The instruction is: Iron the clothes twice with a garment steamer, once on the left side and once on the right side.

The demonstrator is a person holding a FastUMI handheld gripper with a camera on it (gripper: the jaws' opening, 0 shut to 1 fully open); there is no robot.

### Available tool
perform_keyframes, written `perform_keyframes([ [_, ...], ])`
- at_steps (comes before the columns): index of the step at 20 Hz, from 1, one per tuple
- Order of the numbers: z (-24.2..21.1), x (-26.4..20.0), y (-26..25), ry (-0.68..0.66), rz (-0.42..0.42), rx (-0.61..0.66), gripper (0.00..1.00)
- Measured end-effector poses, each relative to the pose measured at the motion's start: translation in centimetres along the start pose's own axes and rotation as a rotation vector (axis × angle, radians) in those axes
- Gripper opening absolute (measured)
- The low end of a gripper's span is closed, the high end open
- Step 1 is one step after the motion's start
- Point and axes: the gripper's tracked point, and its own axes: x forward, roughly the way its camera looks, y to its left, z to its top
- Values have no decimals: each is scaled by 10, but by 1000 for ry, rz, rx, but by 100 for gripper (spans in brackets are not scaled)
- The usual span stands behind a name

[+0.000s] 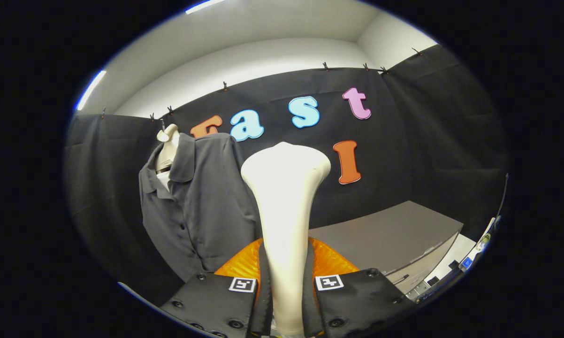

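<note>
Two fingers: the gripper (285,286) pinches the steamer's handle from both sides, one finger pressed on each side.
Steamer (285,188): white, upright between the fingers, its wide head rising beyond them.
Shirt (202,206): dark grey, buttoned, hanging on a pale mannequin (167,145) beyond the fingers, just left of the steamer's head.
Table (390,230): grey, to the right, beyond the fingers.

**A cloth-walled test booth, not a home**

Black cloth (423,141) is clipped up as walls beyond the tongs (286,286), under a plain white ceiling (263,51) with strip lights. A dark shirt (202,202) hangs on a mannequin bust (167,145) ahead and to the left; a bare grey tabletop (394,230) stands to the right.
</note>
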Motion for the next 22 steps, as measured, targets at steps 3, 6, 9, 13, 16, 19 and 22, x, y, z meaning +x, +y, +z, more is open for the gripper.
perform_keyframes([
  [3,-12,-4,23,13,17,-9,32],
  [6,-17,0,51,11,47,-24,32],
  [9,-20,7,72,-15,36,-28,32],
  [13,-31,19,104,-41,34,-40,32],
  [16,-37,34,125,-52,46,-51,32],
  [19,-42,49,139,-54,47,-76,32],
  [22,-50,67,150,-48,64,-97,32],
])
